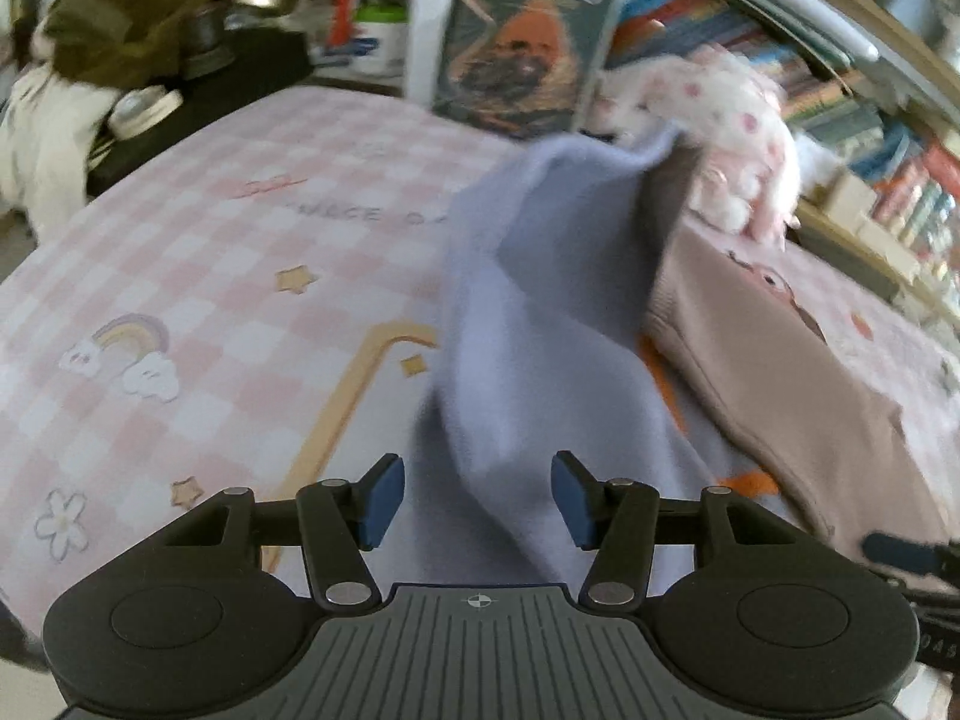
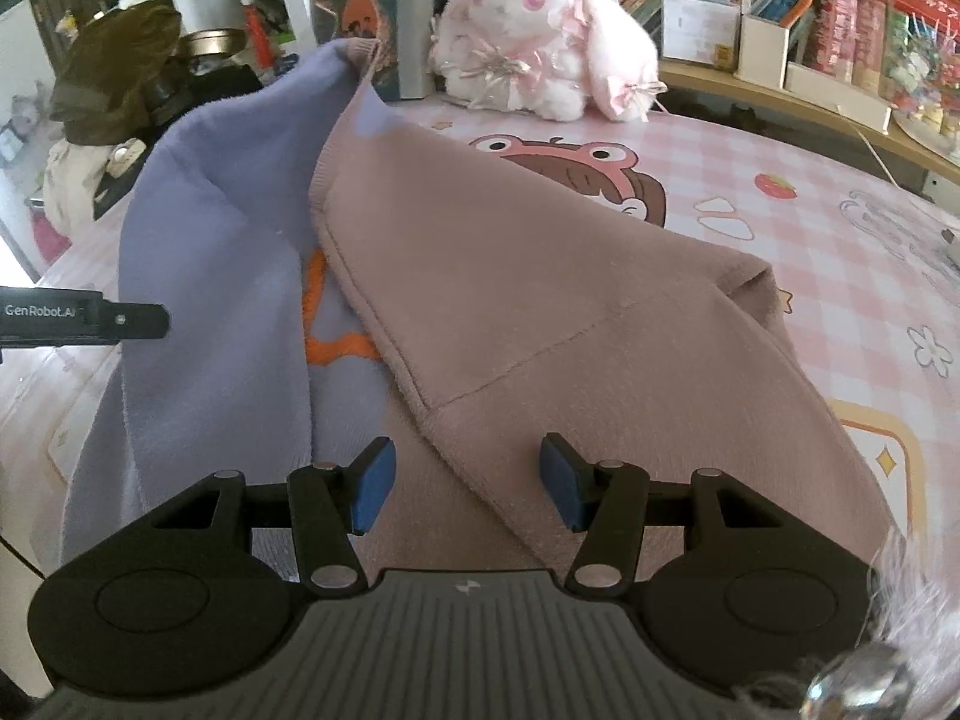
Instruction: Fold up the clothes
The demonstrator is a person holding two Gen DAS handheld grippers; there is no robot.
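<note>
A two-tone sweater lies on the pink checked bed sheet point(image 1: 198, 228). Its lavender half point(image 1: 540, 312) is blurred and stands up in a loose flap, with its peak near the plush toy. The dusty pink half point(image 2: 540, 276) is folded over toward the middle, and an orange motif point(image 2: 336, 348) shows between the halves. My left gripper point(image 1: 480, 498) is open, and lavender cloth runs loosely between its wide-apart jaws. My right gripper point(image 2: 468, 480) is open just above the pink fold's edge. The left gripper's finger point(image 2: 120, 319) shows from the side beside the lavender half point(image 2: 210, 228).
A pink-and-white plush rabbit point(image 2: 540, 42) sits at the far edge of the bed. Shelves of books and boxes point(image 2: 810, 30) line the back right. An olive cloth point(image 2: 114, 66) and dark items pile up at the back left. A cartoon print point(image 2: 570, 174) marks the sheet.
</note>
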